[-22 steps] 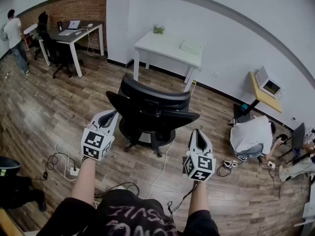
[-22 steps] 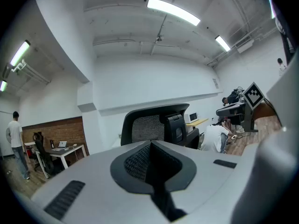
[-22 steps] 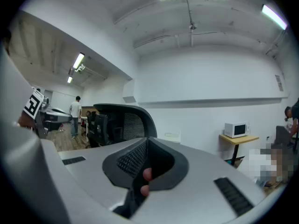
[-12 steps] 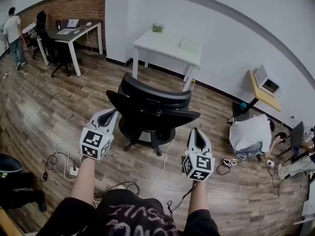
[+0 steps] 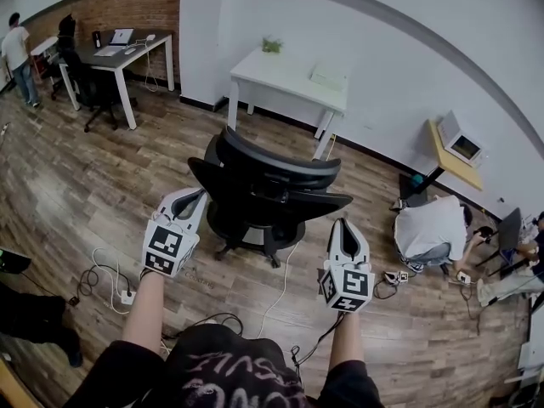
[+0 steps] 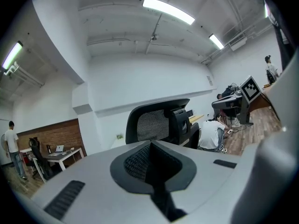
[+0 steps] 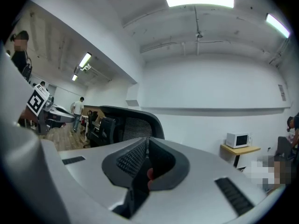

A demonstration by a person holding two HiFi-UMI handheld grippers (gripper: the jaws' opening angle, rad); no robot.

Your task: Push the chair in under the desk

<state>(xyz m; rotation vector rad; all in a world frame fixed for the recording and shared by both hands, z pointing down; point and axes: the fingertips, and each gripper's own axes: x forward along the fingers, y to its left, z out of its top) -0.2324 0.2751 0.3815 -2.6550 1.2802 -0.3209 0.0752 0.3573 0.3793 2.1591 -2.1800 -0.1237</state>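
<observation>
We are standing behind the black chair (image 5: 268, 185). It is sitting out on the floor (image 5: 76, 185), well apart from the white desk (image 5: 289, 79). We are thinking it could roll crooked and bump a desk leg if one side is pushing harder. It could also catch the white cable (image 5: 285, 270) lying under it. Our left gripper (image 5: 195, 198) is pressing its fingers together on nothing, just beside the chair's left edge. Our right gripper (image 5: 342, 226) is closed and empty too, near the right edge.
</observation>
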